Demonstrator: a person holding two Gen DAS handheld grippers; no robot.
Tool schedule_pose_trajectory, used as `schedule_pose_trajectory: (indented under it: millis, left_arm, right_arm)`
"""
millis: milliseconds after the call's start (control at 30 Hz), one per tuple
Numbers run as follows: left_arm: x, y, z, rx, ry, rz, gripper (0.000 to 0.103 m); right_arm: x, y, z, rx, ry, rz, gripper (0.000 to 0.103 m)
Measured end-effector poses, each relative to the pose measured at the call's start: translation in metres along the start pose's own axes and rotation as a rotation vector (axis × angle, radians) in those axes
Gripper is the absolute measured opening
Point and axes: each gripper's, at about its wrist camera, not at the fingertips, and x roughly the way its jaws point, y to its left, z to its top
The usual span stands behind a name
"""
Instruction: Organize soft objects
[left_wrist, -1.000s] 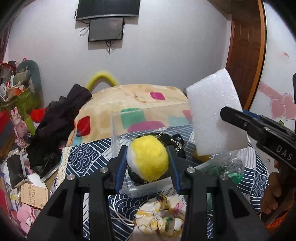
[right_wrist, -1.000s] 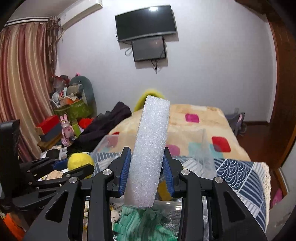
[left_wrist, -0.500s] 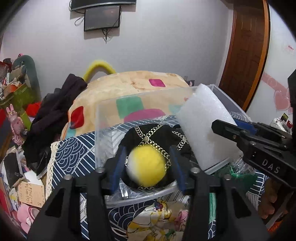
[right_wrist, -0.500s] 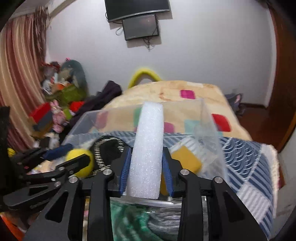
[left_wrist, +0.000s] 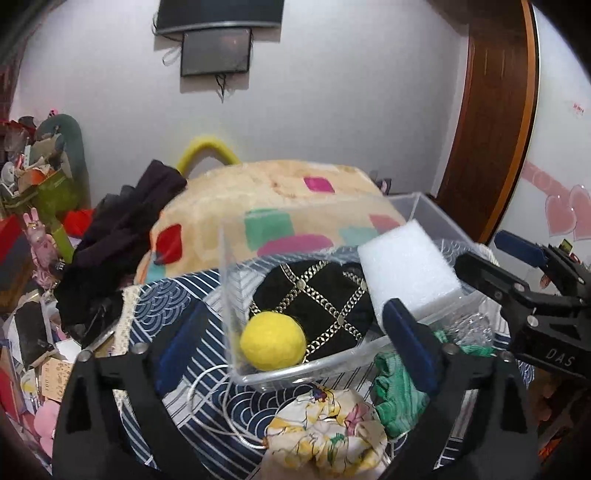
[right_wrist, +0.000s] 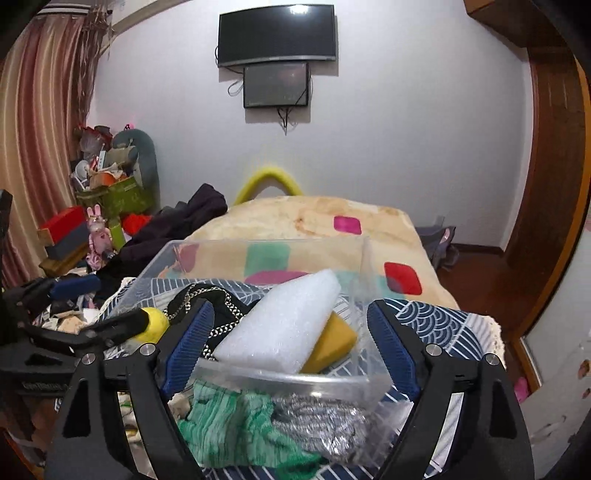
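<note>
Clear plastic bin (left_wrist: 436, 218) on the wave-patterned cloth (left_wrist: 173, 306), holding, largest first, a black chain-trimmed pouch (left_wrist: 321, 295), a white foam block (right_wrist: 280, 325) tilted over a yellow sponge (right_wrist: 332, 347), and a yellow felt ball (left_wrist: 272, 340) in the near corner. Left tongs (left_wrist: 291, 339) and right tongs (right_wrist: 288, 343) level at the bin's near wall, jaws spread wide, gripping nothing.

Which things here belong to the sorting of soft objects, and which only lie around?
Job:
clear box
yellow ball
white foam block
yellow sponge
black chained pouch
green cloth
floral scrunchie
left gripper and right gripper, both open

Lying about:
dark clothes
wall screens
curtain
</note>
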Motion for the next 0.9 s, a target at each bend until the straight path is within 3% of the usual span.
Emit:
schedule_pose_trajectory:
  millis: [267, 567, 833, 900]
  left_arm:
    - [-0.02, 0.009, -0.018, 0.001, 0.033, -0.014, 0.099]
    - [-0.001, 0.001, -0.059, 0.022, 0.154, -0.041, 0.099]
    - [0.01, -0.016, -0.071, 0.056, 0.198, -0.079, 0.099]
    - [0.016, -0.019, -0.072, 0.068, 0.221, -0.082, 0.099]
  right_arm:
    - [-0.019, -0.003, -0.015, 0.004, -0.005, 0.007, 0.088]
    - [-0.007, -0.004, -0.052, 0.002, 0.109, 0.041, 0.095]
    - [0.002, -0.006, -0.067, 0.031, 0.158, 0.079, 0.094]
    - [0.002, -0.004, -0.068, 0.029, 0.151, 0.084, 0.085]
